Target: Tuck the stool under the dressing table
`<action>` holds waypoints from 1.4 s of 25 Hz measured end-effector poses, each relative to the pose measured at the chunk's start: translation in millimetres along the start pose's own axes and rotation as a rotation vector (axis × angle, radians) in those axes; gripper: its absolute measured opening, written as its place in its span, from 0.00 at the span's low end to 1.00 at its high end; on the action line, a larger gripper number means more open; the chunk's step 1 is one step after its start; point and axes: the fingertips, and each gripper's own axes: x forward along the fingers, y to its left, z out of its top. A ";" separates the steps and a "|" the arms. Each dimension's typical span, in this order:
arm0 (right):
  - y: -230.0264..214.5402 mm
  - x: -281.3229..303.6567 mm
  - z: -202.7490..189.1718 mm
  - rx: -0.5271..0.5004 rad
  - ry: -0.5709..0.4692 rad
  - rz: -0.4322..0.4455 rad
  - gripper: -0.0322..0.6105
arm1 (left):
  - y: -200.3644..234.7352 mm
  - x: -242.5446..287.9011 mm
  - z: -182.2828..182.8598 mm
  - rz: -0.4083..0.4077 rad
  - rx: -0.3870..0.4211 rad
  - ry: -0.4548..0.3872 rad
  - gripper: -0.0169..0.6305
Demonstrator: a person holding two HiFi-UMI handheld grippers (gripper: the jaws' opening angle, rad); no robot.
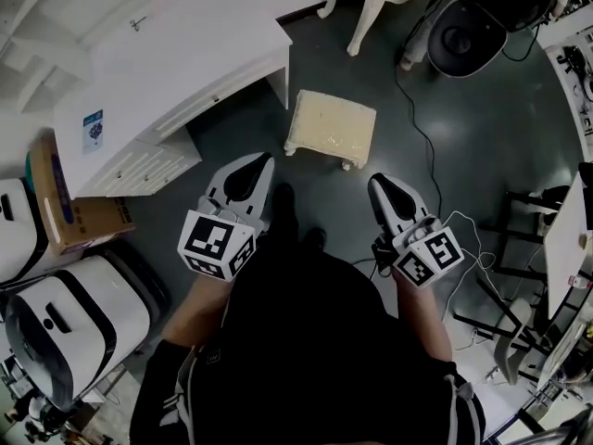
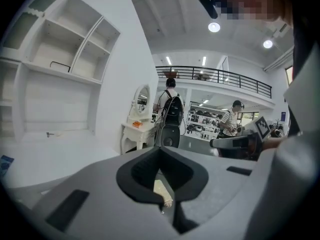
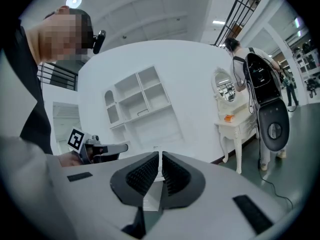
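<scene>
You are standing over the dark floor (image 1: 463, 128) and holding both tools out ahead of you, side by side and well apart. The left gripper (image 1: 262, 161) is pointing forward with its jaws closed tight together, and nothing is sitting between its dark pads. The right gripper (image 1: 379, 184) is doing the same, its ribbed pads meeting in a thin seam and gripping nothing.

The stool (image 1: 332, 130), with a cream cushion on short white legs, is standing upright on the floor just ahead of the two gripper tips, roughly between their lines of aim. Neither gripper is touching it. It is sitting out in the open, just beside the front corner of the white desk (image 1: 176, 54) at your left, not under any table. The small dressing table (image 2: 136, 129) with the oval mirror is standing farther back against the wall, well apart from the stool. A black cable (image 1: 422, 142) is trailing across the floor to the stool's right, and a cardboard box (image 1: 69, 216) is resting beside the desk's drawers.
</scene>
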 end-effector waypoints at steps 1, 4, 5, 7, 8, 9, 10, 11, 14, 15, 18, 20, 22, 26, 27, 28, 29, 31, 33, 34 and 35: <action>-7.1 12.1 4.1 -0.006 0.006 -0.016 0.08 | 11.6 10.0 2.8 -0.013 0.000 0.004 0.04; -28.7 37.7 20.2 -0.016 0.000 -0.081 0.08 | 41.1 35.8 10.9 -0.036 0.062 0.023 0.04; -35.2 43.3 25.2 -0.018 -0.010 -0.101 0.08 | 50.0 44.0 12.3 -0.037 0.086 0.032 0.04; -47.2 53.9 33.3 -0.011 -0.031 -0.129 0.08 | 65.7 61.9 14.6 -0.049 0.092 0.044 0.04; -52.5 58.8 35.3 -0.002 -0.039 -0.139 0.08 | 70.9 70.5 15.6 -0.061 0.082 0.048 0.04; -57.5 63.3 35.6 0.010 -0.042 -0.147 0.08 | 73.9 78.3 16.0 -0.075 0.072 0.052 0.03; -62.5 67.6 34.7 0.023 -0.040 -0.154 0.08 | 75.0 85.7 15.5 -0.089 0.065 0.059 0.04; -67.5 72.0 32.9 0.037 -0.036 -0.159 0.08 | 75.1 92.9 14.2 -0.103 0.060 0.067 0.04; -84.7 87.7 24.3 0.069 -0.019 -0.152 0.08 | 76.4 118.3 5.3 -0.128 0.049 0.104 0.04; -92.2 92.1 19.8 0.079 -0.012 -0.144 0.08 | 76.6 128.3 1.0 -0.130 0.046 0.121 0.04; -116.4 97.1 -1.0 0.121 0.022 -0.126 0.08 | 74.2 155.4 -14.0 -0.129 0.026 0.158 0.04; -134.8 104.1 -15.4 0.138 0.041 -0.125 0.08 | 77.4 173.3 -23.1 -0.131 0.009 0.167 0.04; -153.9 112.7 -27.8 0.144 0.052 -0.134 0.08 | 80.7 191.0 -35.4 -0.139 -0.004 0.179 0.04; -192.1 122.3 -48.7 0.154 0.066 -0.167 0.08 | 78.0 223.6 -70.7 -0.152 -0.024 0.233 0.04; -200.7 123.9 -54.0 0.160 0.067 -0.174 0.08 | 77.5 230.8 -78.9 -0.153 -0.031 0.246 0.04; -209.1 125.4 -60.0 0.168 0.069 -0.178 0.08 | 78.3 238.1 -86.9 -0.151 -0.038 0.258 0.04; -217.3 127.3 -66.9 0.178 0.072 -0.178 0.08 | 79.9 245.6 -94.8 -0.149 -0.047 0.270 0.04; -233.6 132.3 -83.7 0.199 0.084 -0.171 0.08 | 83.5 260.5 -110.8 -0.157 -0.065 0.291 0.04; -248.5 136.9 -103.6 0.217 0.104 -0.163 0.08 | 87.3 272.5 -128.6 -0.158 -0.079 0.312 0.04; -255.5 138.8 -114.0 0.226 0.113 -0.160 0.08 | 89.2 277.5 -138.6 -0.153 -0.084 0.325 0.04; -262.6 141.0 -124.1 0.233 0.120 -0.158 0.09 | 91.2 282.8 -148.9 -0.148 -0.091 0.337 0.04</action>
